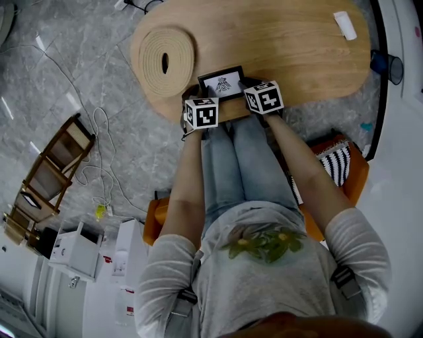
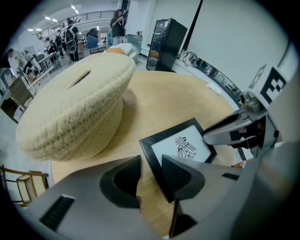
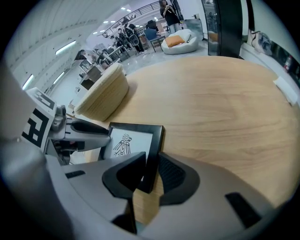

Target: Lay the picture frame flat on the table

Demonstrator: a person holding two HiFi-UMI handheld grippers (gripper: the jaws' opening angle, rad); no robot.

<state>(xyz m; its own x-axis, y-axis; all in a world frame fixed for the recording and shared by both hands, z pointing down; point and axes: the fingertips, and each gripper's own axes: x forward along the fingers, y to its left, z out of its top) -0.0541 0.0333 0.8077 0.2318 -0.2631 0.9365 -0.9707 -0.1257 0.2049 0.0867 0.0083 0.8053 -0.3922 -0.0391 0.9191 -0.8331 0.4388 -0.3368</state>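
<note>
This looks like a big open workspace, perhaps a lab. Beyond the wooden surface (image 1: 284, 46), people (image 2: 71, 40) stand among desks under strip lights (image 3: 65, 47) and a railed gallery (image 3: 140, 9). Beside the surface, cables (image 1: 99, 119) and white boxes (image 1: 78, 249) lie on the grey floor (image 1: 66, 59).

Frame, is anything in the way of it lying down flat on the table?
Nothing visible. The table around the frame is bare wood, and the basket sits apart from it, off to its left in the head view.
</note>
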